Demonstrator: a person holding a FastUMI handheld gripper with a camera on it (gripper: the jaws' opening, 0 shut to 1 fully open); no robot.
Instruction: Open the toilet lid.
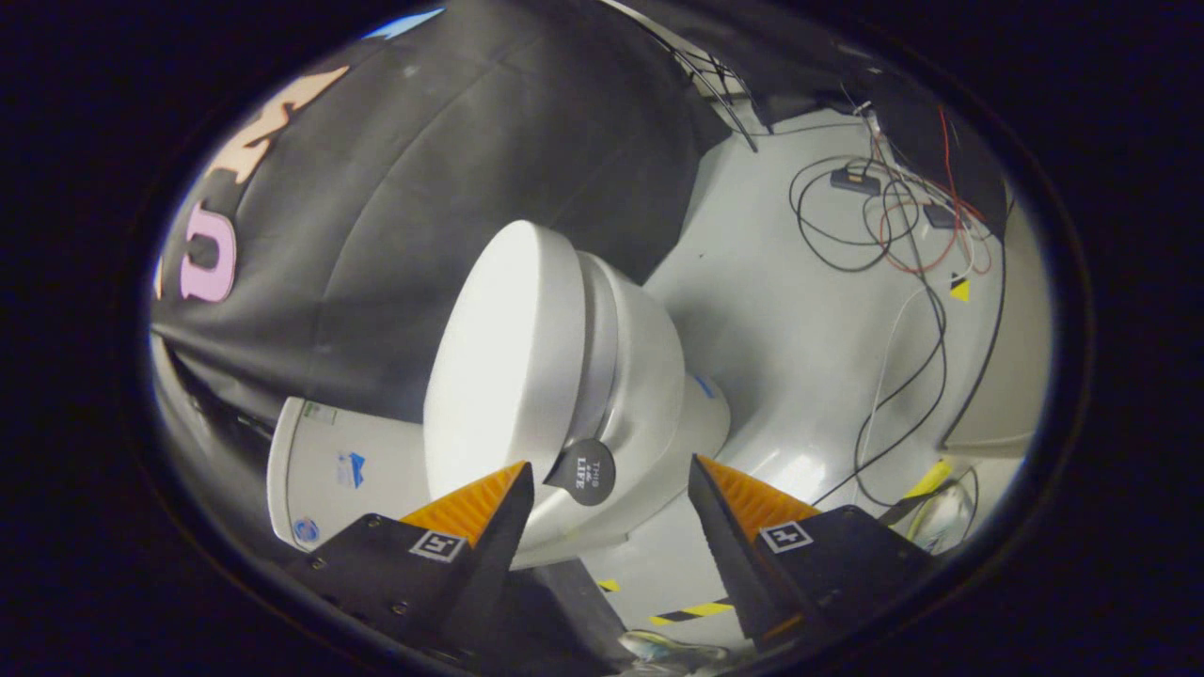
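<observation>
The view is rolled to one side, so the white toilet appears lying sideways. Its lid (508, 367) lies flat against the seat and bowl (658, 395), and the tank (329, 470) sits behind the left finger. A round dark tab (583, 472) sticks out from the lid's front edge. My gripper (609, 463) is open, with the tab in the gap between the fingertips, nearer the left one. Neither finger touches the tab or the lid.
A grey floor (800, 338) spreads beyond the bowl, with loose black, red and white cables (884, 216) and small boxes on it. Yellow-black tape (691, 611) marks the floor near the fingers. The black cloth wall (423, 188) hangs behind the toilet.
</observation>
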